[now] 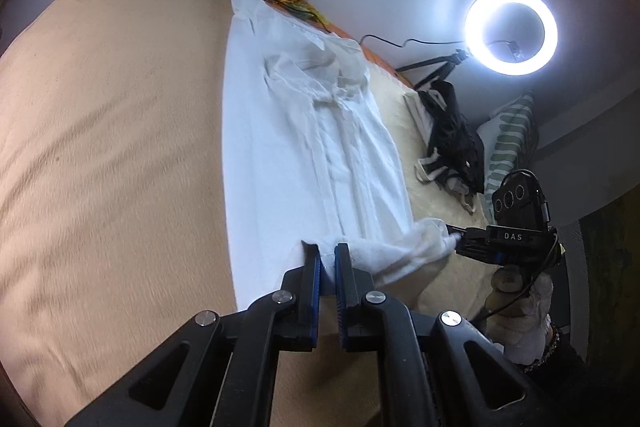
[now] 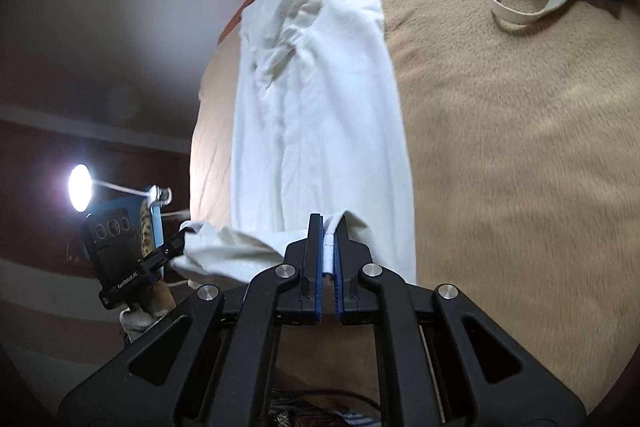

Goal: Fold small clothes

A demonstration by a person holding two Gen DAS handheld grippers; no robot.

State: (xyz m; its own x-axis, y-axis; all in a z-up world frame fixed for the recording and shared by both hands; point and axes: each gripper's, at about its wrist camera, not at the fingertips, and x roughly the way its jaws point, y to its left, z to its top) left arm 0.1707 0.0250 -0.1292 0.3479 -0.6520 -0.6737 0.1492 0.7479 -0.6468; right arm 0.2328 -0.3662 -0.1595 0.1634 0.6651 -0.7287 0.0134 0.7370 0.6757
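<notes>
Left gripper (image 1: pixel 327 255) jaws clamped shut on the near hem of the white garment (image 1: pixel 312 147). Right gripper (image 2: pixel 329 231) likewise pinched tight on the same hem's other corner. Garment lies on the beige blanket (image 1: pixel 112 131), long axis running away from the grippers toward the bed's far edge, its rumpled top end pointing there. Black clothes (image 1: pixel 452 131) lie near the bed's right edge.

We see white garment (image 1: pixel 304 147): thin matt woven cloth, creased. Bed cover (image 1: pixel 120 147): tan fleecy pile, matt. Left hand-held gripper (image 1: pixel 327 259): matt black plastic, blue ribbed pads, shiny metal rivets.
</notes>
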